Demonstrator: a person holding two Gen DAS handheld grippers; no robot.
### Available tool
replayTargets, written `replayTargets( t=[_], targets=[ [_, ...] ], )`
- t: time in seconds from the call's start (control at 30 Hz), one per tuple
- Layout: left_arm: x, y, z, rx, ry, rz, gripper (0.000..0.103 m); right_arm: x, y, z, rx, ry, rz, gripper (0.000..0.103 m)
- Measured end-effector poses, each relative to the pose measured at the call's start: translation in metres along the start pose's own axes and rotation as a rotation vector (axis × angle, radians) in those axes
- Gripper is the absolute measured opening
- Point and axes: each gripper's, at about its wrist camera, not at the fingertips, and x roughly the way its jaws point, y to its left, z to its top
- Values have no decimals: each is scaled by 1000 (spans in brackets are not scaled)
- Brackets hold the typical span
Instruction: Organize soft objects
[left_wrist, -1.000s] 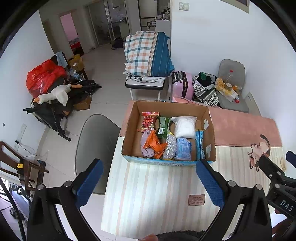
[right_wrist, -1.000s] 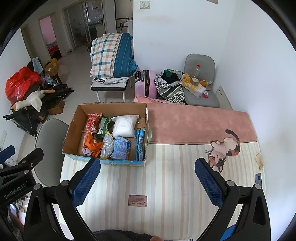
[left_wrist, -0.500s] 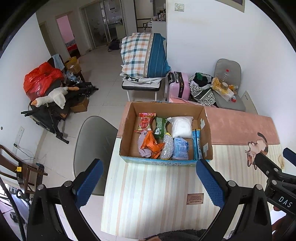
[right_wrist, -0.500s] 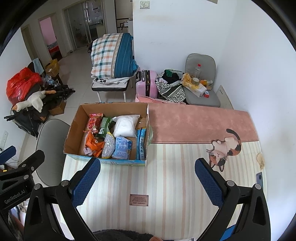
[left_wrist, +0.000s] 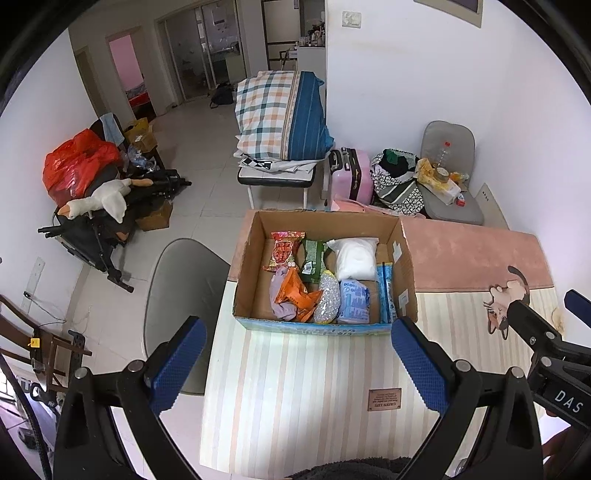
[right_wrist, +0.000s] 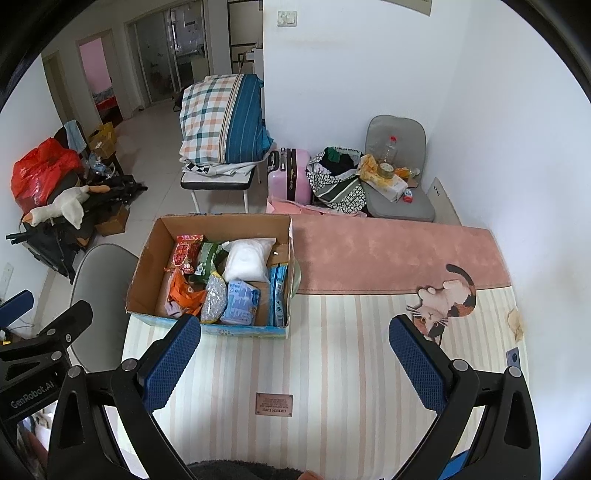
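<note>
A cardboard box (left_wrist: 325, 273) sits on a striped mat (left_wrist: 295, 387) that covers a table. The box is open at the top and full of soft bags. At the back lie a red snack bag (left_wrist: 283, 250), a green bag (left_wrist: 313, 255) and a puffy white bag (left_wrist: 355, 254). In front of them lie an orange bag (left_wrist: 295, 291), a purple cloth (left_wrist: 280, 295), a shiny silver bag (left_wrist: 328, 298) and a light blue pack (left_wrist: 354, 301). A long blue pack (left_wrist: 385, 291) stands along the right wall of the box. The writing on the bags is too small to read.

The left gripper (left_wrist: 295, 365) hangs over the mat, just in front of the box, with its blue pads spread wide and nothing between them. The right gripper (right_wrist: 295, 363) is also over the mat, more to the right of the box, spread wide too and holding nothing.

The side of the left gripper reads "GenRobot.AI". The right gripper shows the letters "DAS". A small brown label (right_wrist: 274, 404) on the mat has writing too tiny to read. A cat picture (right_wrist: 443, 302) is on the mat, by its pink part.
</note>
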Motion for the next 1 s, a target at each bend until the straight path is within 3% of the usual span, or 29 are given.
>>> replayTargets(
  t=[1.0],
  targets=[
    [4, -1, 8, 20, -8, -5, 102, 5, -4, 8, 14, 6, -7, 103]
  ],
)
